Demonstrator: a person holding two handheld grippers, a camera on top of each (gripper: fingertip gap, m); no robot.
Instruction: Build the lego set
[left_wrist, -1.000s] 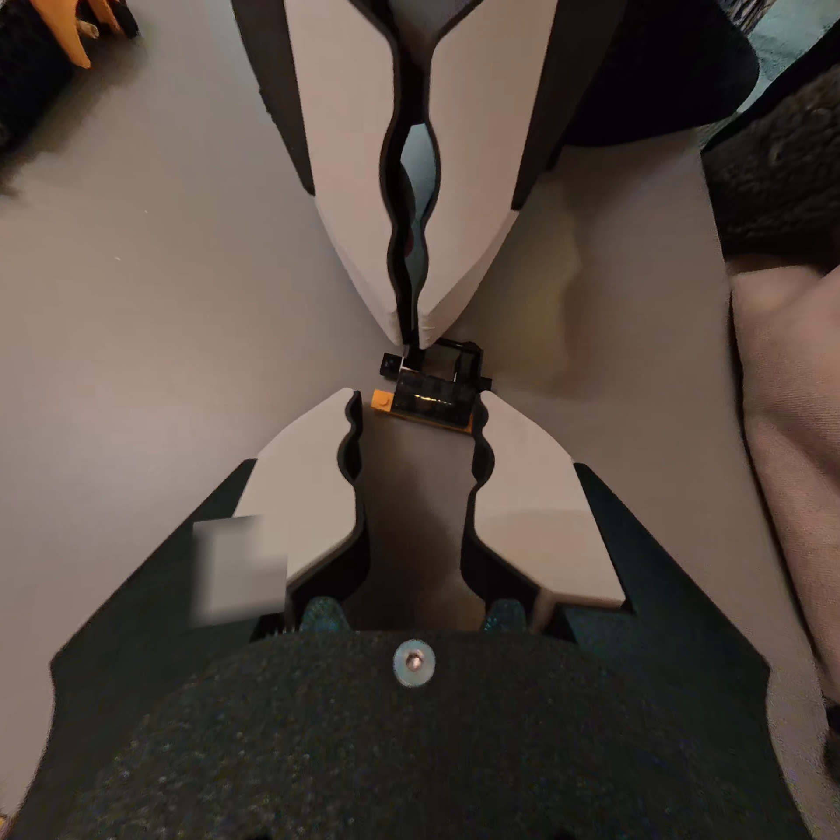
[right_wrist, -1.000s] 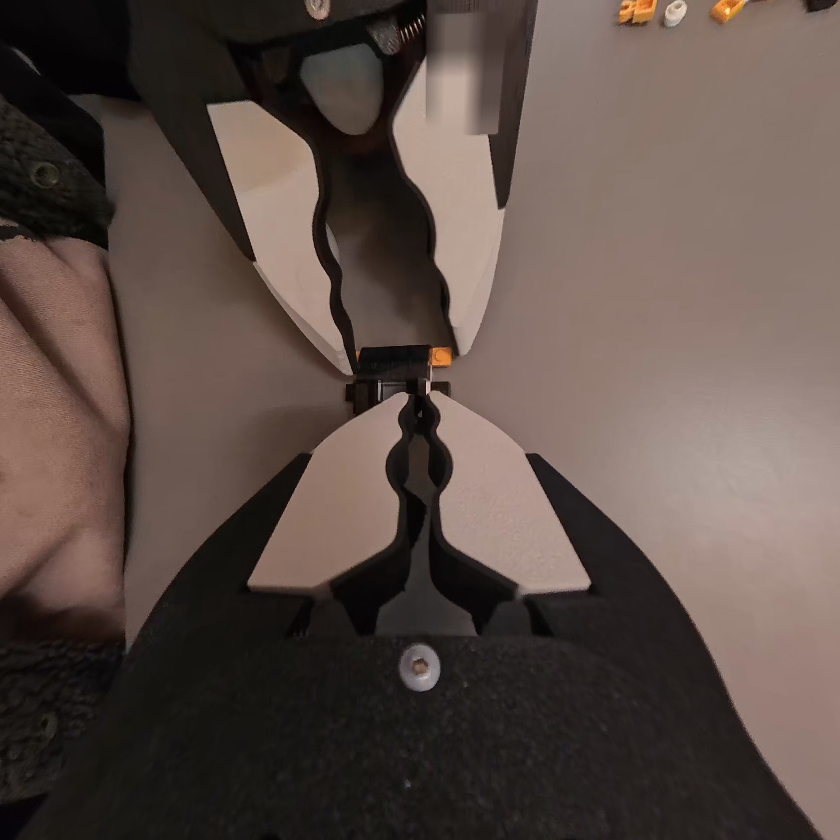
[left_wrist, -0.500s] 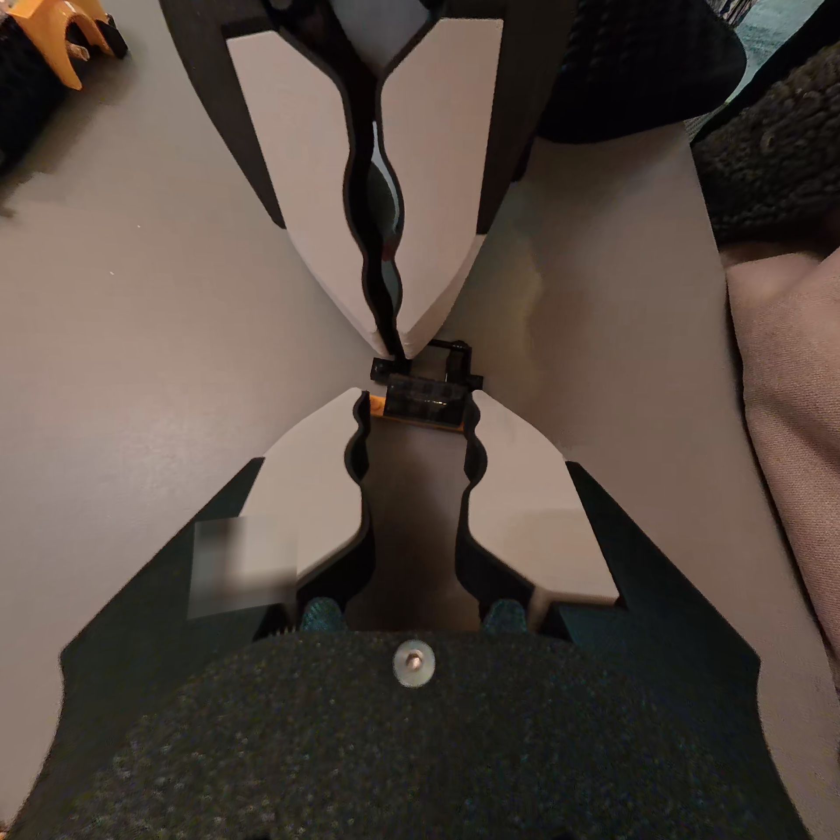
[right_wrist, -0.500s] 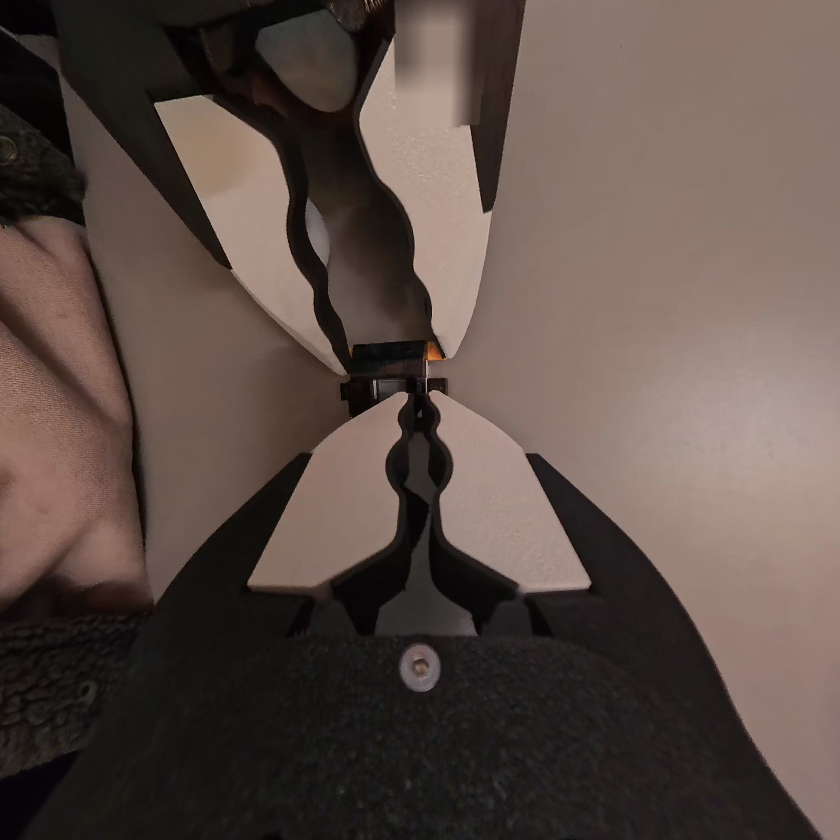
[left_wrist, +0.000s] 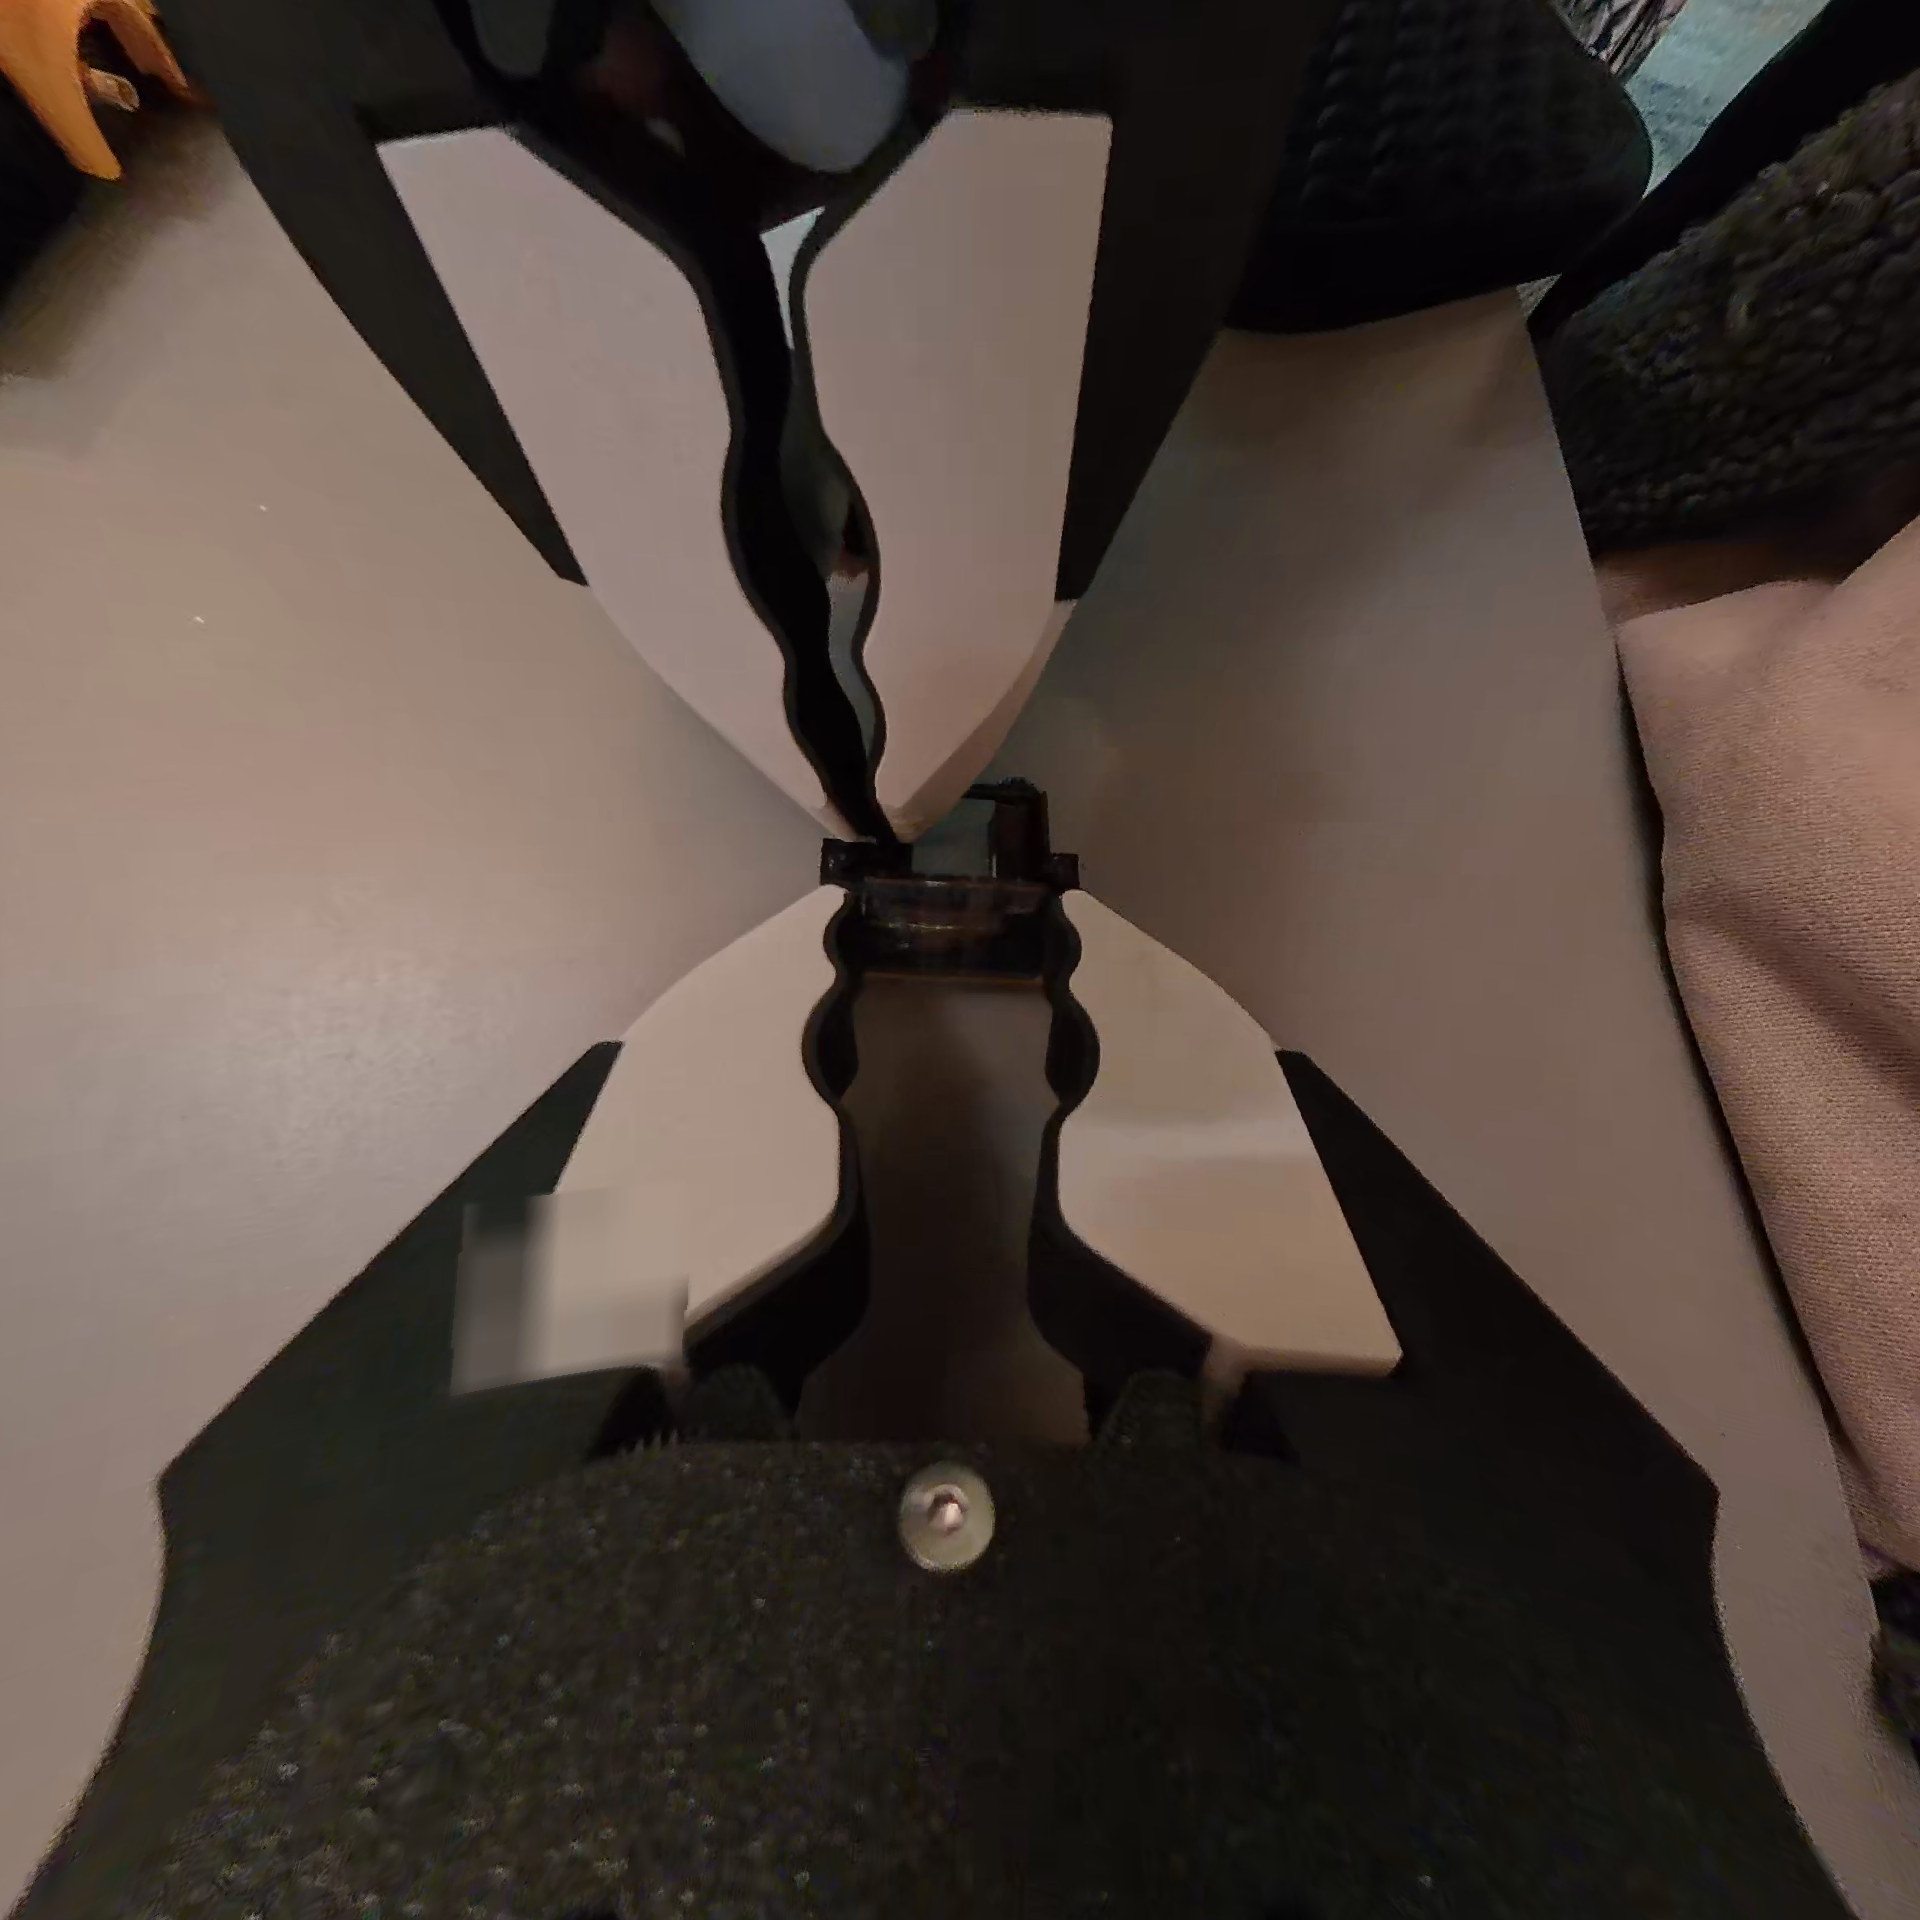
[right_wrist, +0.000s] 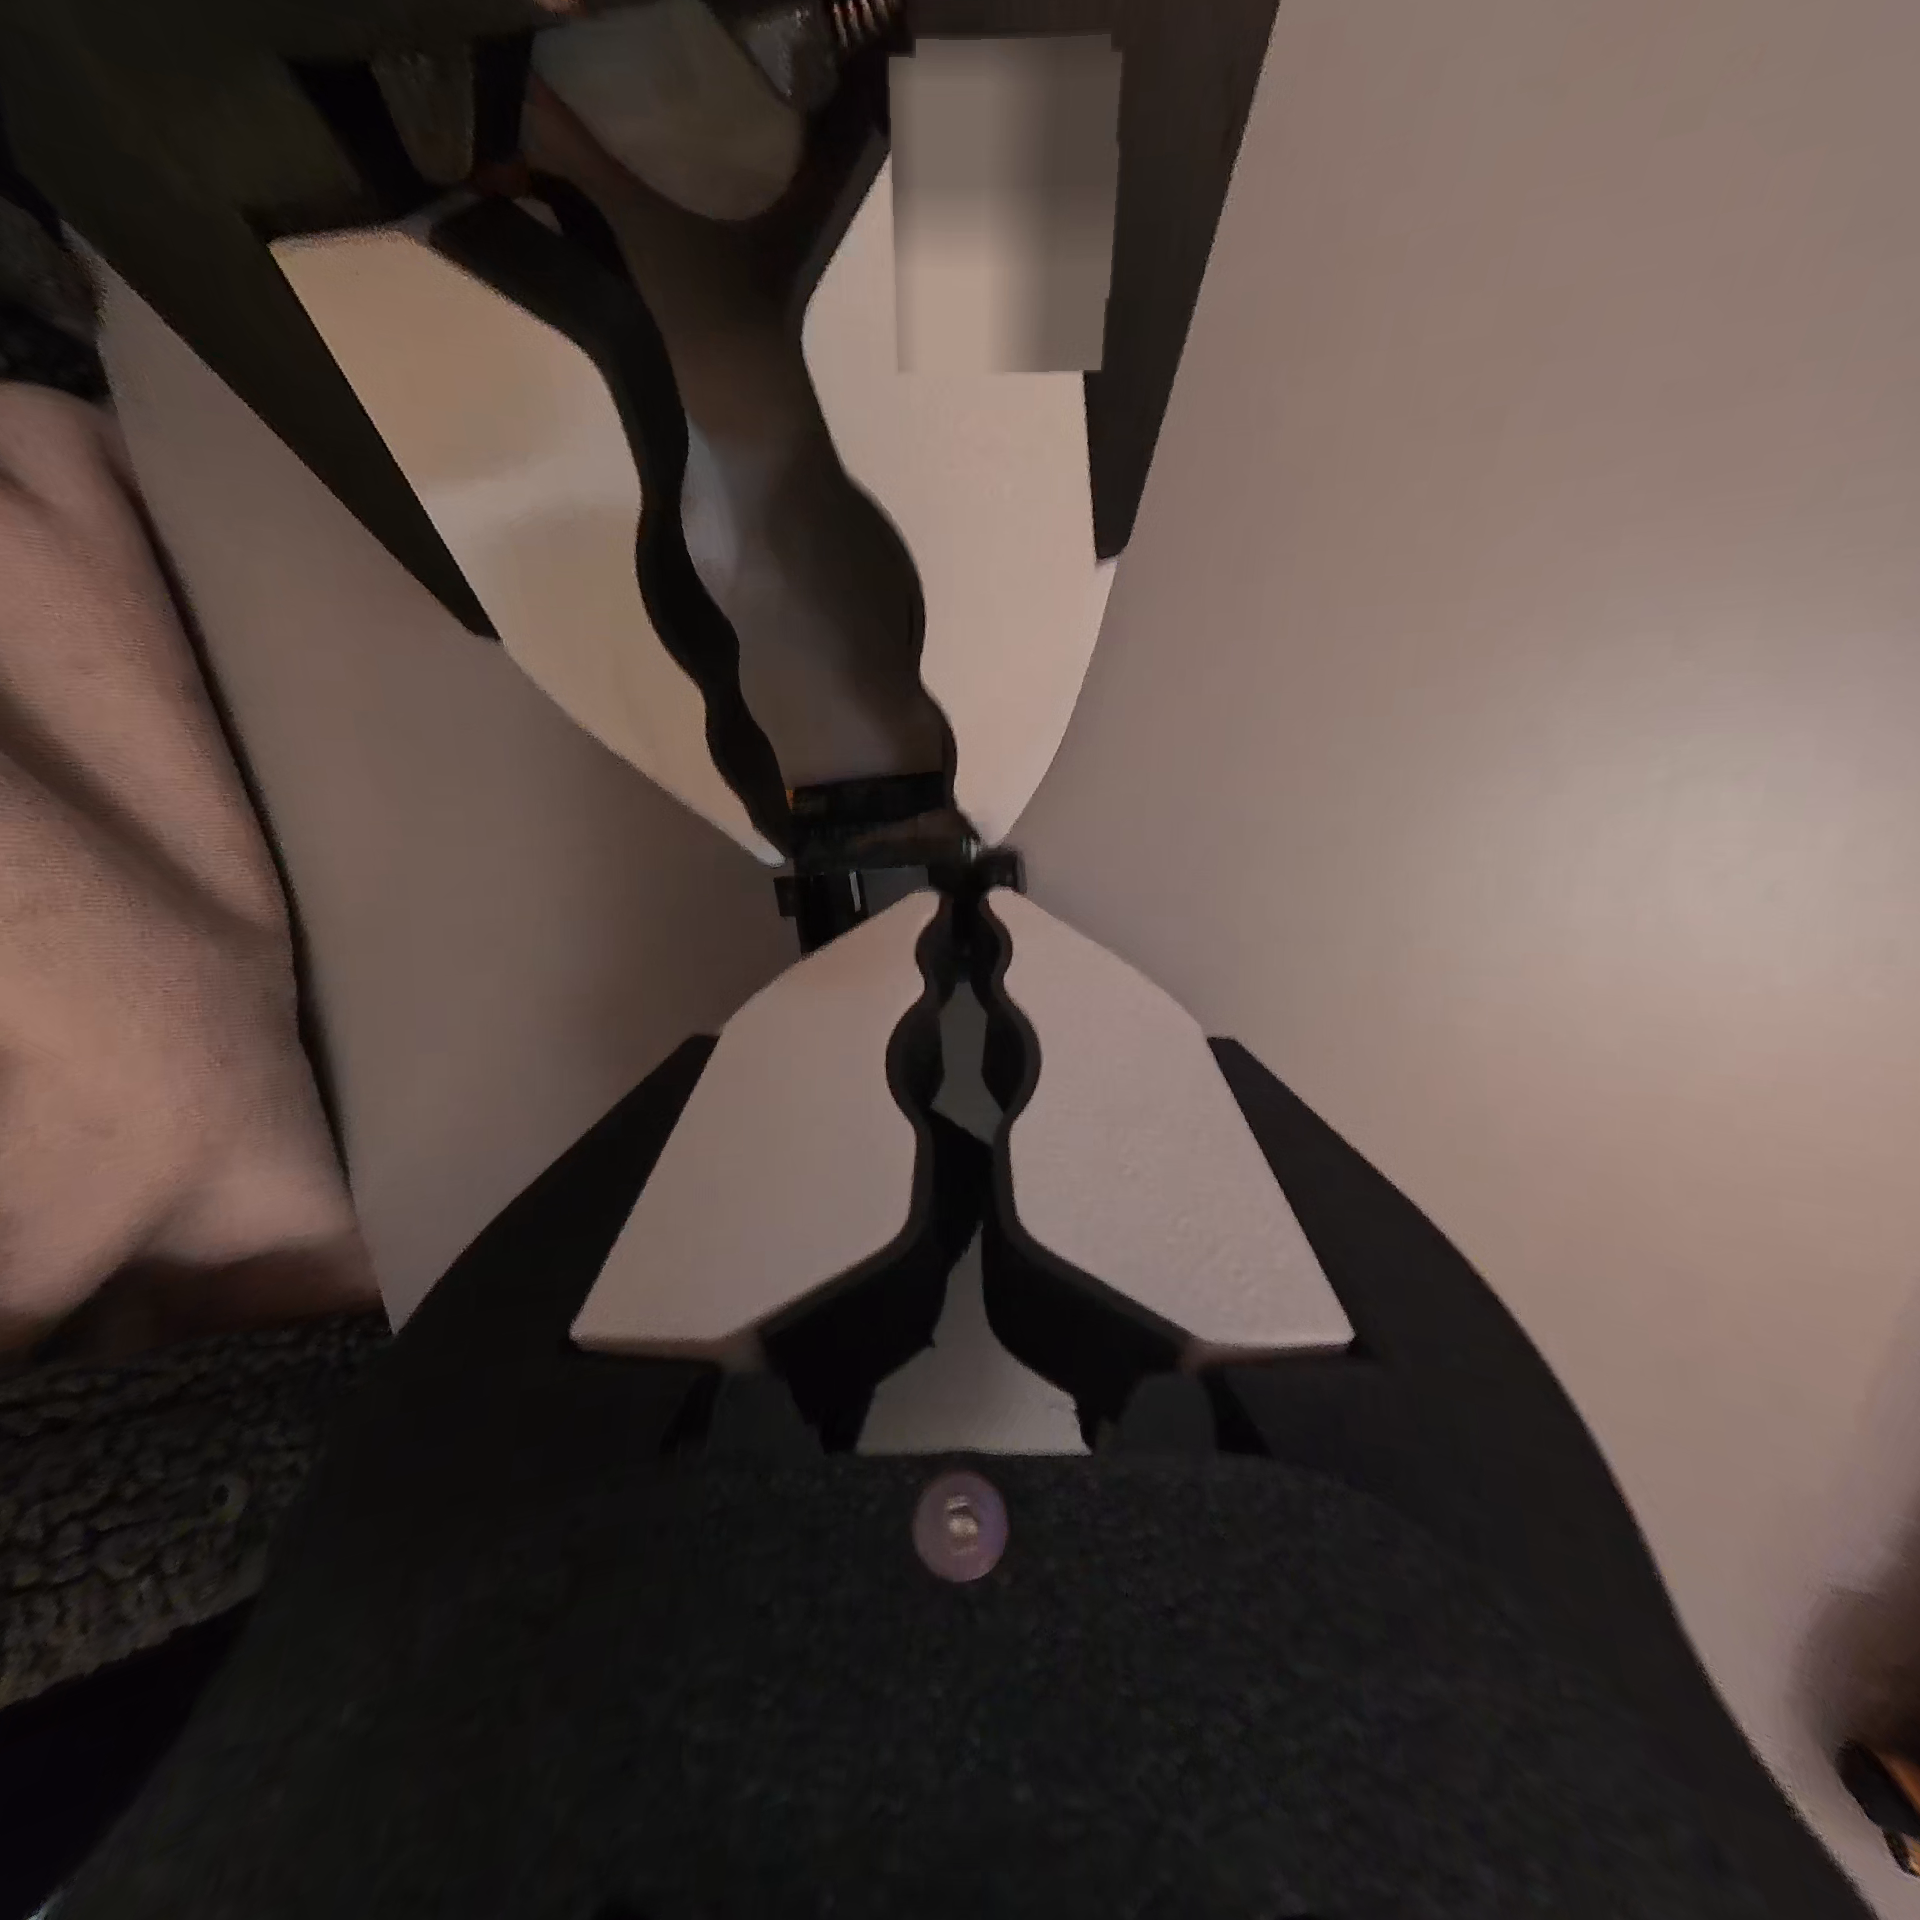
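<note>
My left gripper (left_wrist: 951, 925) is shut on a small black lego assembly (left_wrist: 940, 920), one finger on each side, just above the grey table (left_wrist: 312, 831). My right gripper (left_wrist: 878, 829) comes in from the far side, shut on a thin black frame piece (left_wrist: 1003, 831) that touches the far face of the assembly. In the right wrist view my right gripper (right_wrist: 961, 896) pinches the black frame piece (right_wrist: 831, 896) at its right end. The left gripper (right_wrist: 873, 821) holds the assembly (right_wrist: 862, 810) beyond it, where a sliver of orange shows on its left edge.
An orange part (left_wrist: 62, 94) lies at the far left corner. A person's hand (left_wrist: 1787, 935) and dark fleece sleeve (left_wrist: 1745, 364) are at the right; the hand (right_wrist: 125, 883) also shows in the right wrist view. An orange-brown object (right_wrist: 1881, 1444) is at the lower right edge. The grippers are tip to tip, or close to it.
Both grippers have tilted and come closer together around the pieces. The assembly's orange edge has gone out of sight in the left view. Loose parts at the top of the right view have left the frame.
</note>
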